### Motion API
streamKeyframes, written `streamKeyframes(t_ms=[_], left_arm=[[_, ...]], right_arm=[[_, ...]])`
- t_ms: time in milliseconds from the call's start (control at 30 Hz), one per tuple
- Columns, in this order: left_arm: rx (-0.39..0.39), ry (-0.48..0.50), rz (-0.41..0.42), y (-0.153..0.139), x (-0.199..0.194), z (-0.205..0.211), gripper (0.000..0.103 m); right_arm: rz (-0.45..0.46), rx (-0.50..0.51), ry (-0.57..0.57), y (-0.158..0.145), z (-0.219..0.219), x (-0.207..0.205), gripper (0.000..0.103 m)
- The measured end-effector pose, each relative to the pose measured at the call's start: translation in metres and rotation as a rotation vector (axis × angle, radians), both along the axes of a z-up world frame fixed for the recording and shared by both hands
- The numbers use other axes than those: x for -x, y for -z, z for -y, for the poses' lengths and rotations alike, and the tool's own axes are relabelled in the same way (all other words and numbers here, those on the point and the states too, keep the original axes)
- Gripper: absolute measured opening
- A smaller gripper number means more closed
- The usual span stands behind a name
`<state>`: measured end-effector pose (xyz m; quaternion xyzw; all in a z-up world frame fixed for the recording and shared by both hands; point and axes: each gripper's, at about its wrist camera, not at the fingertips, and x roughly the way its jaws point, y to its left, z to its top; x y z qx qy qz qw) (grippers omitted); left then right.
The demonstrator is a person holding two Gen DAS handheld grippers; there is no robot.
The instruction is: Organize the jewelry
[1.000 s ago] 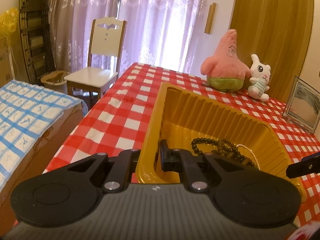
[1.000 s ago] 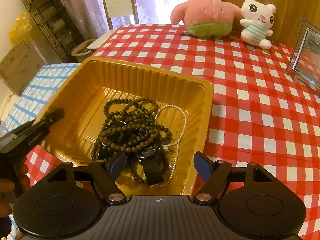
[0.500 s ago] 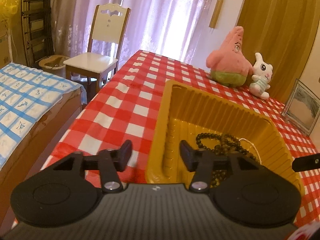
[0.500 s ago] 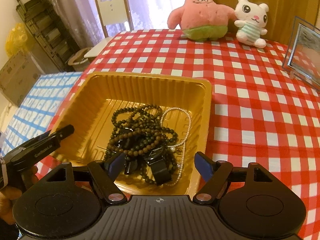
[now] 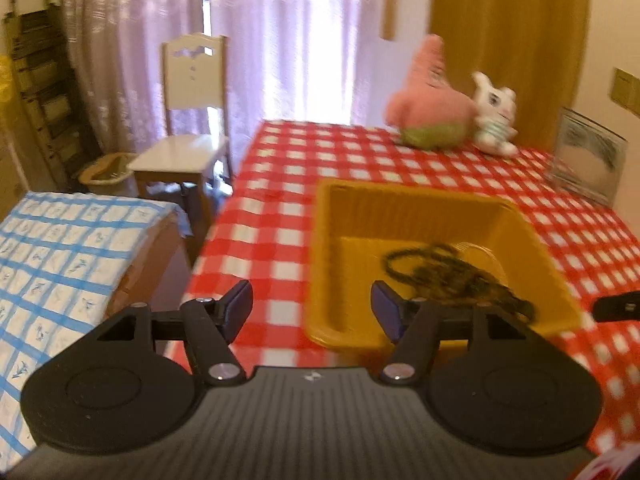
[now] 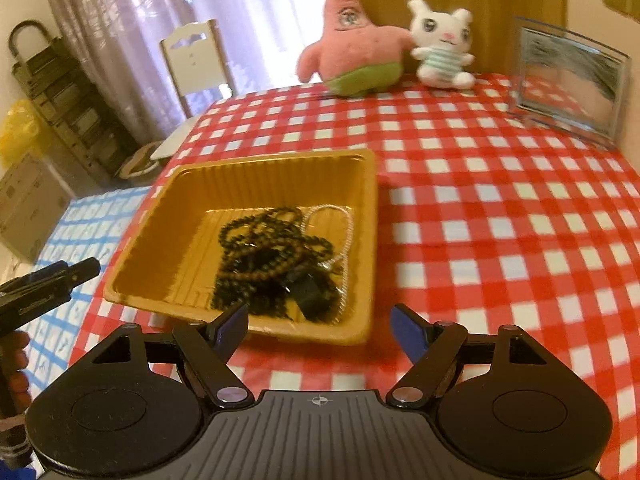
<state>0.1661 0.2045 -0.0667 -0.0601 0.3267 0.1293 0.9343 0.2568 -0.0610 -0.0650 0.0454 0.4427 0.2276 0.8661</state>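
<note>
**Gold tray let go, jewelry left inside**

Gold plastic tray [image 6: 168, 256] sits on the checked cloth [image 6: 500, 240], beads [image 6: 272, 248] and pearls [image 6: 340, 220] heaped inside. The left gripper [image 5: 312, 308], clamped on the tray's rim a second ago, is opening and empty. The right gripper [image 6: 320, 324] hangs spread, empty. Sorting looks finished.

A tangled heap of dark bead strings [image 6: 272, 256], a white pearl strand [image 6: 344, 236] and a black watch [image 6: 310, 292] lies inside the yellow tray [image 6: 168, 232].
</note>
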Motion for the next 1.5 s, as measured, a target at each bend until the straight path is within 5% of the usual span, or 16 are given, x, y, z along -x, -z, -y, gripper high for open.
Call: streamKeyframes(t_ms=[300, 767, 1500], left_arm=[[0.046, 0.083, -0.127, -0.014, 0.015, 0.084, 0.064], [0.061, 0.179, -0.147, -0.041, 0.095, 0.188, 0.064], [0.064, 0.268, -0.095, -0.065, 0.167, 0.231, 0.064]], right_arm=[[-0.036, 0.002, 0.03, -0.006, 0.048, 0.042, 0.078], [-0.034, -0.014, 0.057, -0.03, 0.13, 0.14, 0.078], [0.052, -0.009, 0.071, -0.054, 0.155, 0.213, 0.078]])
